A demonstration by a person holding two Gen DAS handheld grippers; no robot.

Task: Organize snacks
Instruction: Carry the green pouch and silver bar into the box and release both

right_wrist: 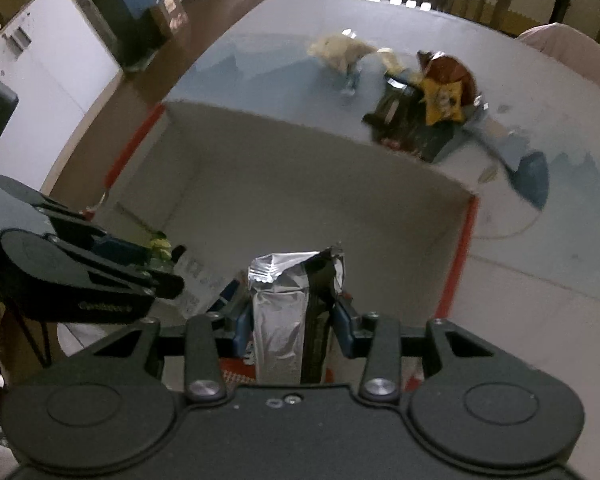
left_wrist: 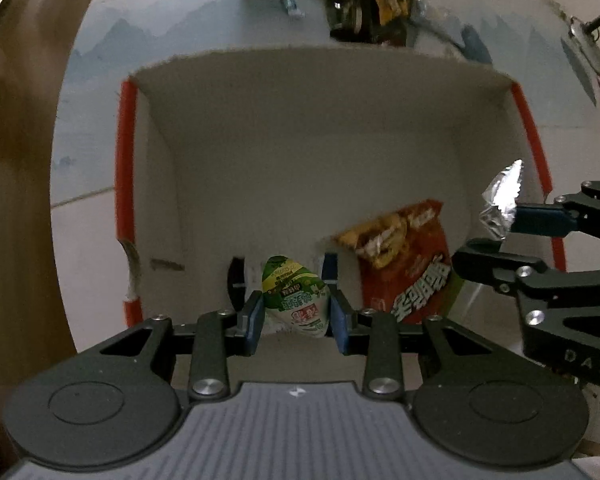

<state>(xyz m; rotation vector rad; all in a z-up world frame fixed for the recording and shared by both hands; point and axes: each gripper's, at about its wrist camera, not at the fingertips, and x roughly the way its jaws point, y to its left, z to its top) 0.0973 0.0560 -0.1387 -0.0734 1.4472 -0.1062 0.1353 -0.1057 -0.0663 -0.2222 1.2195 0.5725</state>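
Left gripper (left_wrist: 296,312) pinches a green packet (left_wrist: 296,300), right gripper (right_wrist: 296,320) clamps a silver pouch (right_wrist: 284,320). Lower both into the box (left_wrist: 300,128), then drop them beside the red bag (left_wrist: 404,264) at 3 o'clock.

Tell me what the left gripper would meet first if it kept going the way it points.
Probably the cardboard box's bare floor: the left gripper, clamping a green-and-white snack packet, points down into it; the red packet lies aside.
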